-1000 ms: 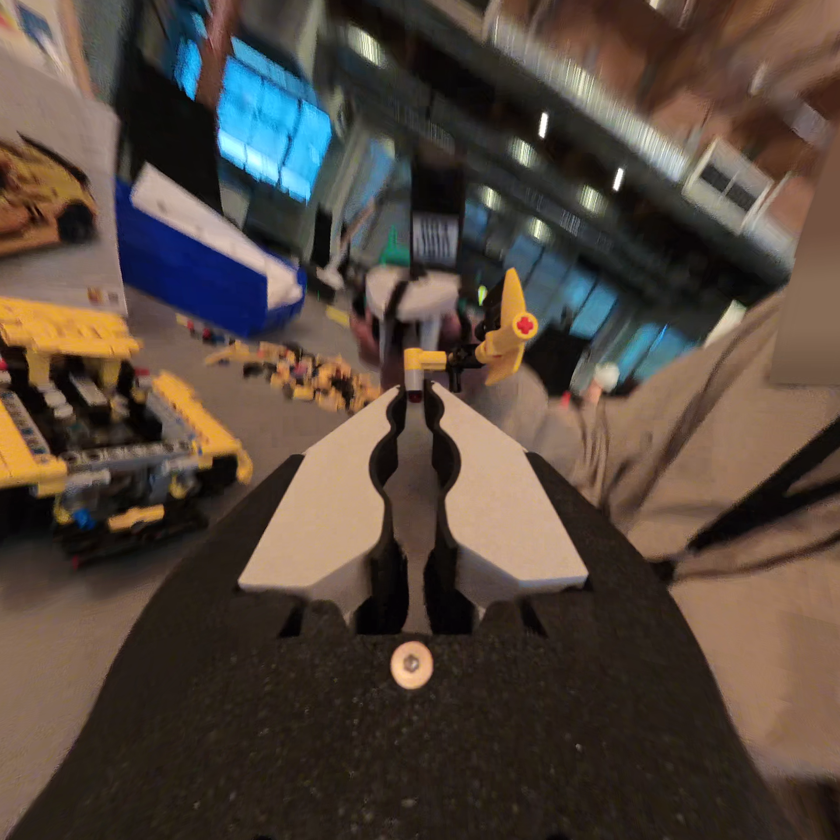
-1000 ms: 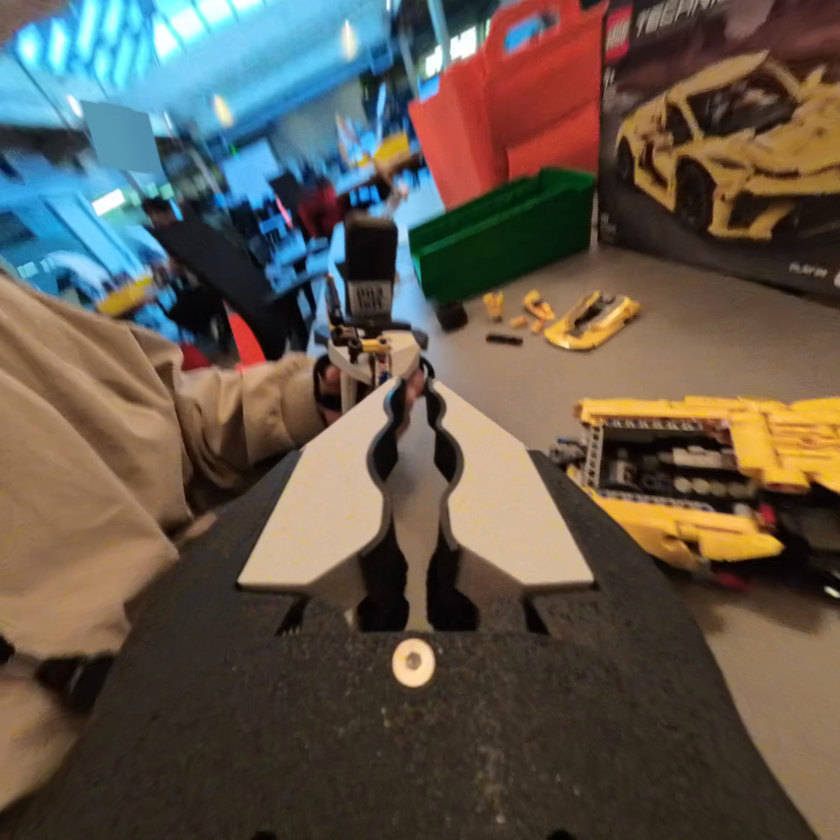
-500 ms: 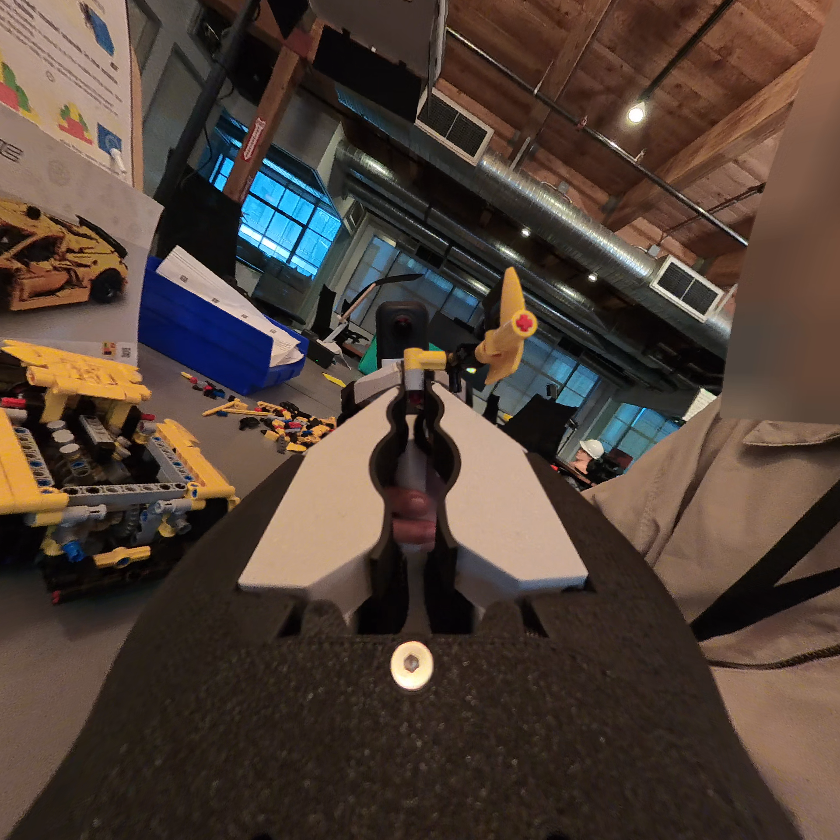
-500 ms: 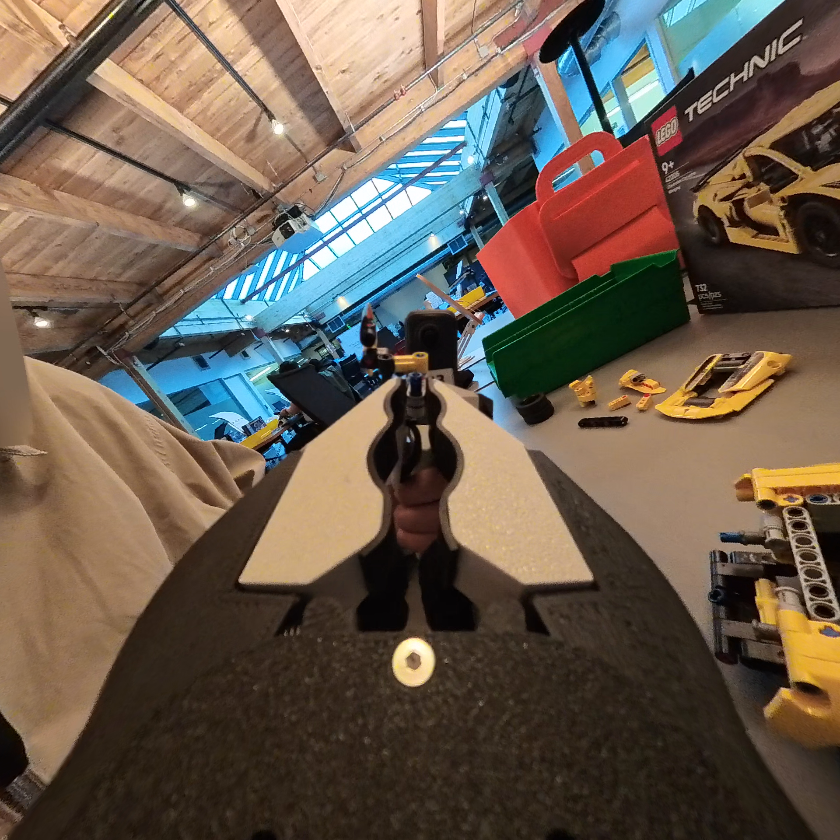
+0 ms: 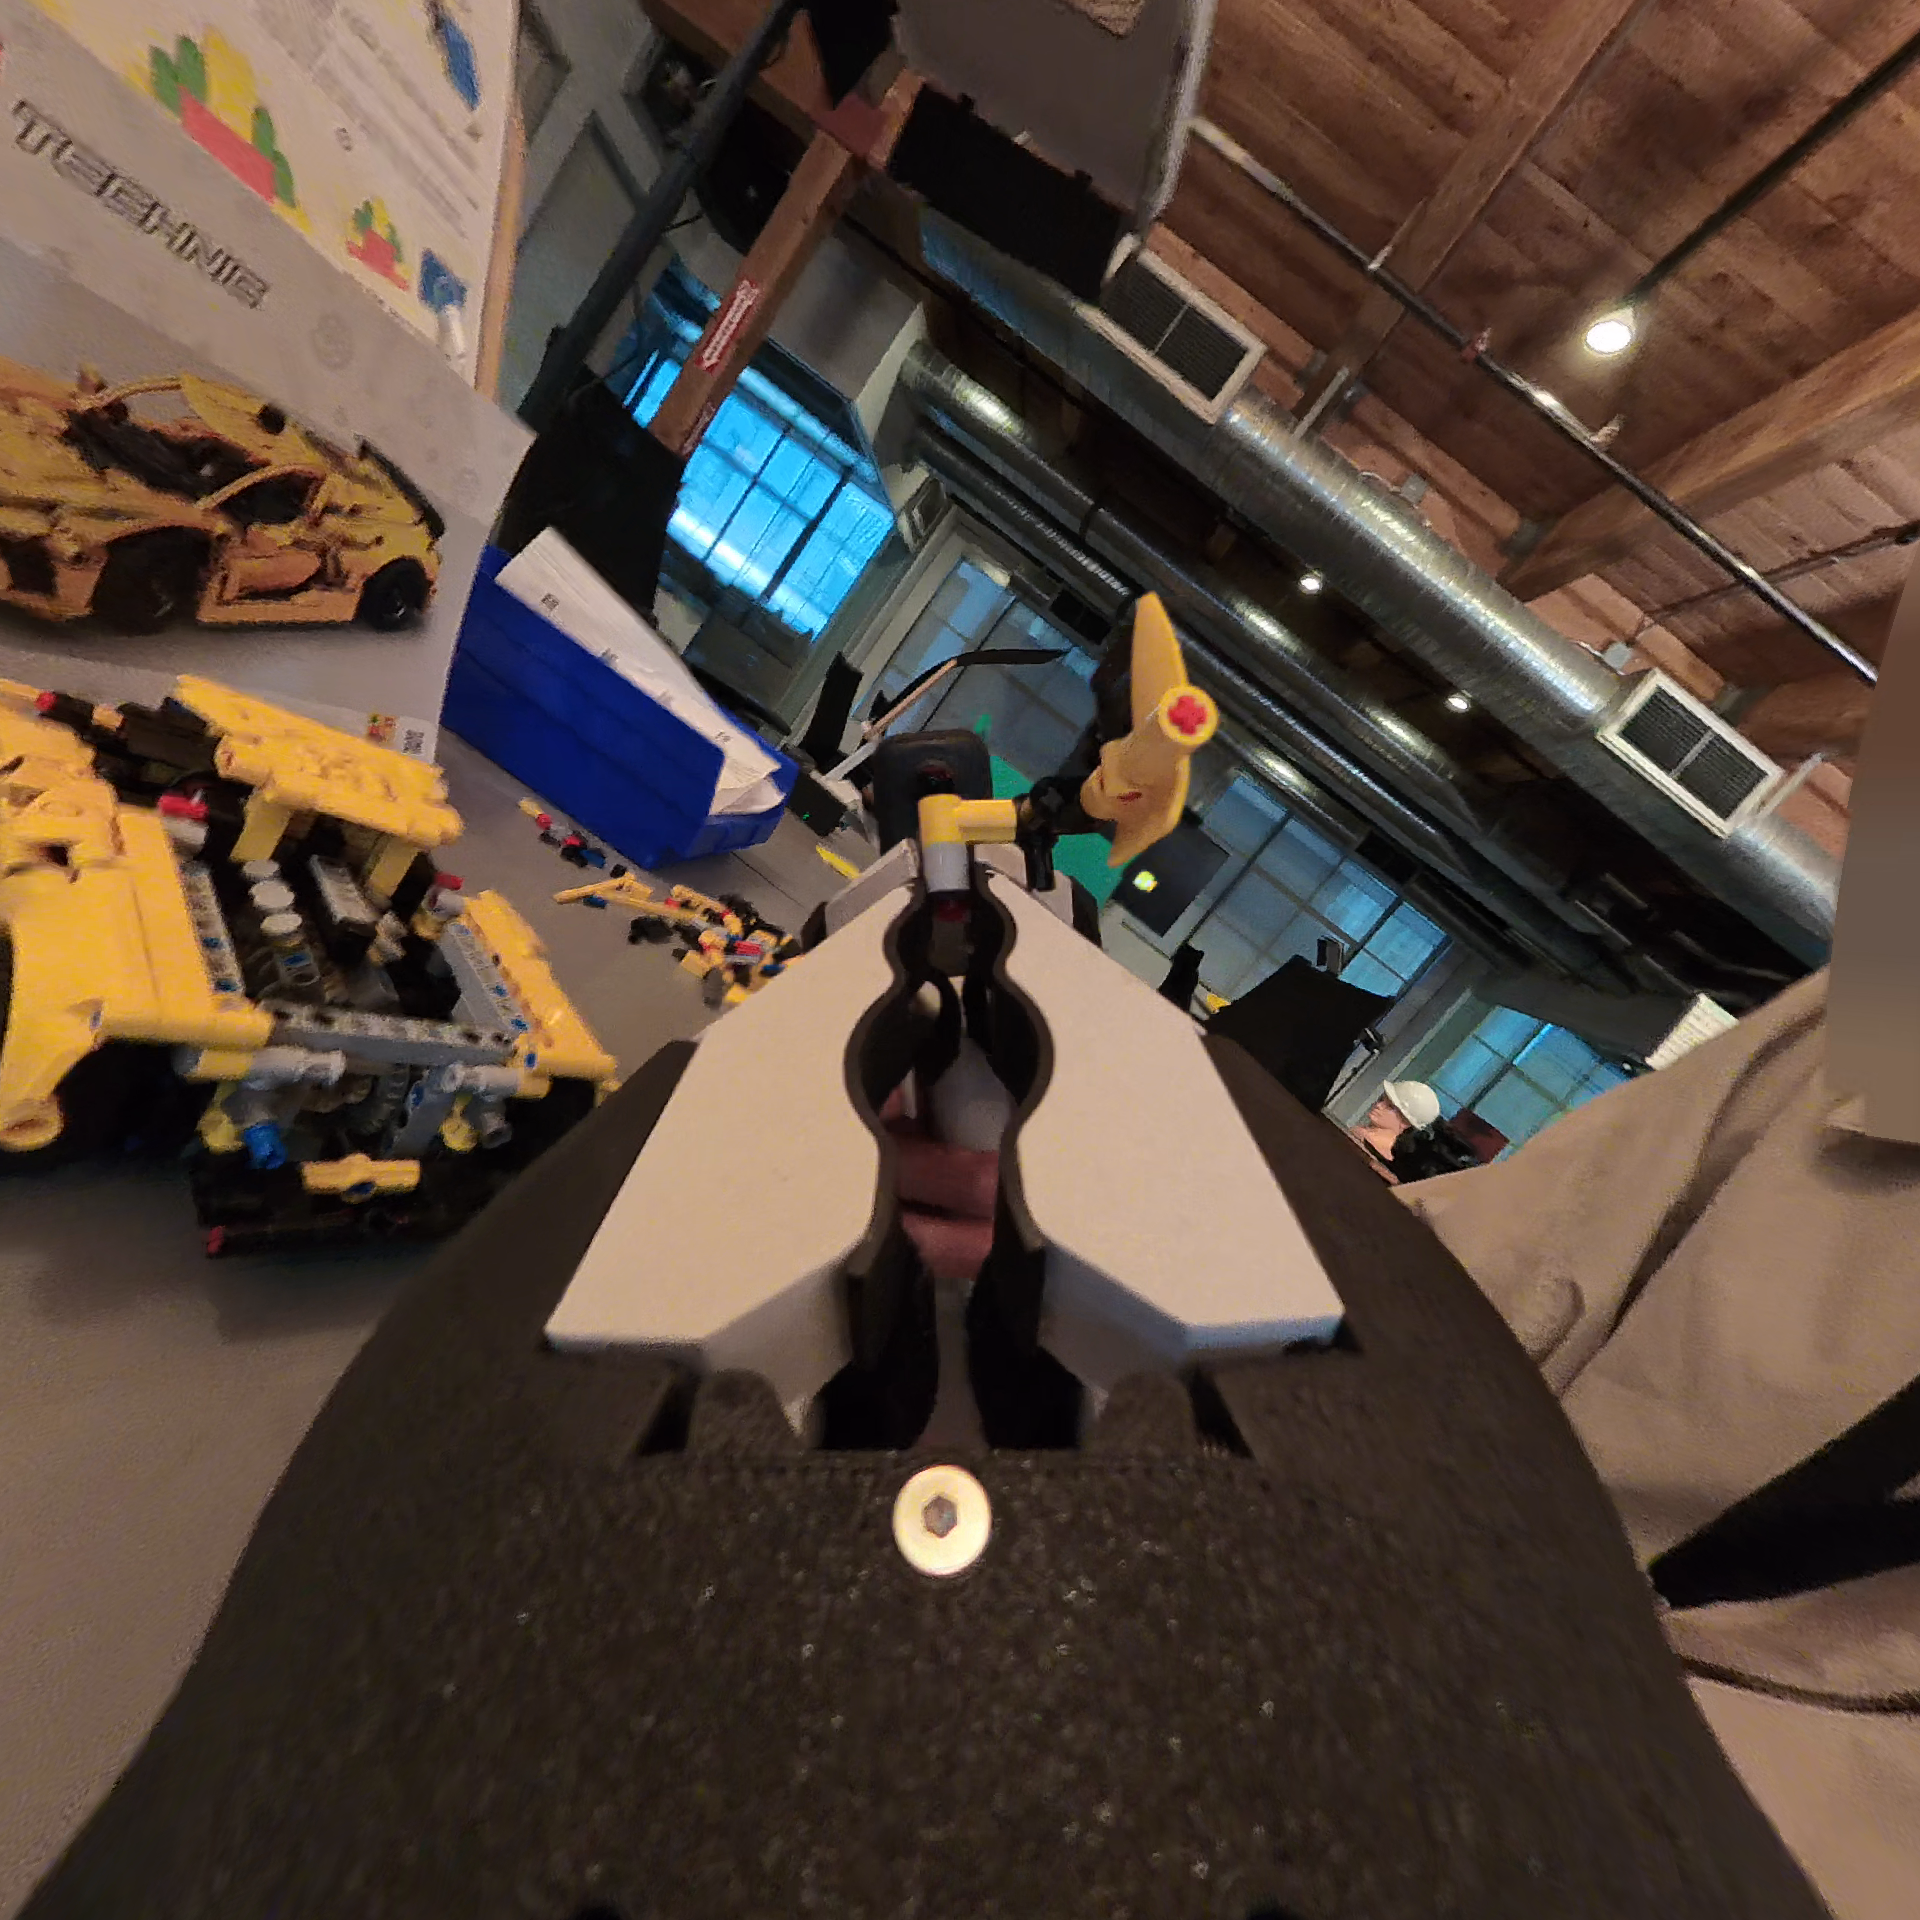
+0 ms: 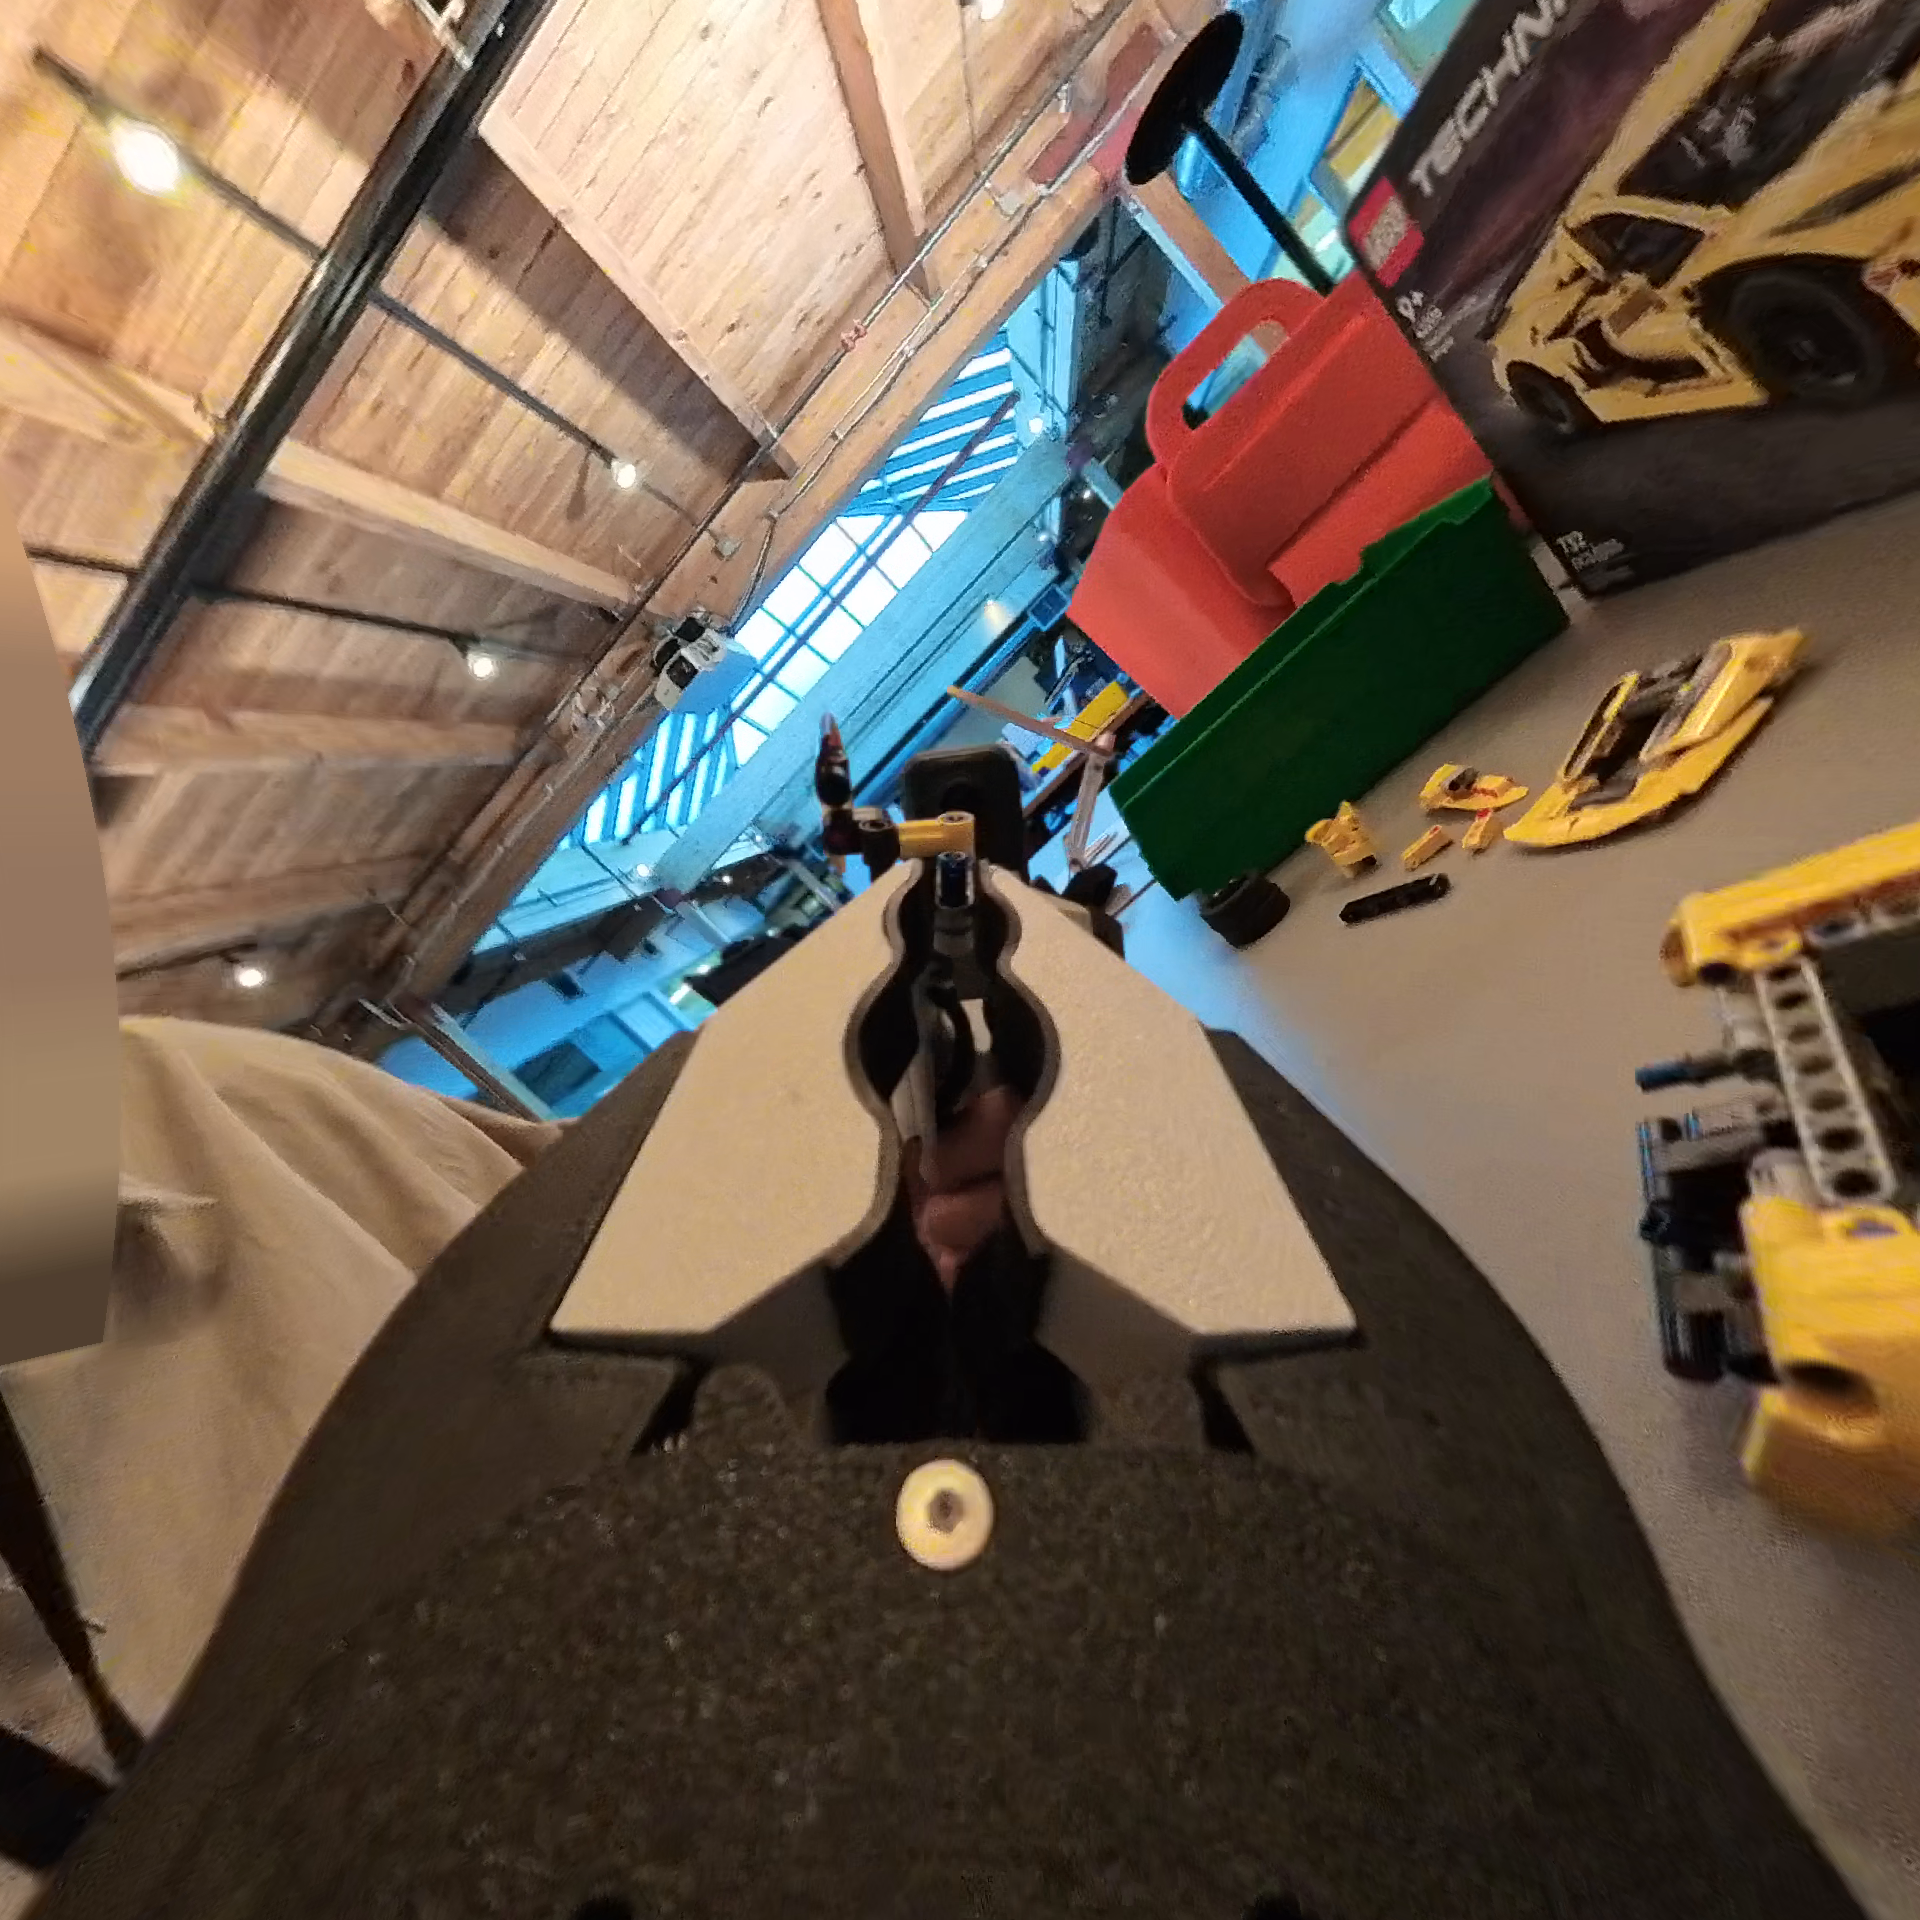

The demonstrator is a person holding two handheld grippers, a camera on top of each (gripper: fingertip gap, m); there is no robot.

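Observation:
My left gripper [image 5: 948, 883] is shut on the grey stem of a small brick assembly [image 5: 961, 826]: a yellow elbow connector, a black joint and a yellow blade panel [image 5: 1143, 748] with a red axle end. My right gripper [image 6: 951, 883] is shut on a dark pin with a blue tip [image 6: 952, 868]. The two grippers face each other tip to tip, raised above the table. The blue tip sits just under the yellow connector [image 6: 935, 828]; I cannot tell if they touch. A hand shows through the gap behind each pair of jaws.
A half-built yellow brick car [image 5: 260, 987] stands on the grey table [image 5: 156, 1403]; it also shows in the right wrist view [image 6: 1818, 1143]. Also there: a blue bin [image 5: 603, 727], loose pieces [image 5: 707, 925], a green bin [image 6: 1340, 717], a red case [image 6: 1278, 488], a yellow panel [image 6: 1662, 748] and a black wheel [image 6: 1247, 904]. My two grippers' fingertips are within a few centimetres of each other.
Both grippers have swung up from table level and closed in on each other. The right gripper's pin now sits right below the left gripper's yellow connector.

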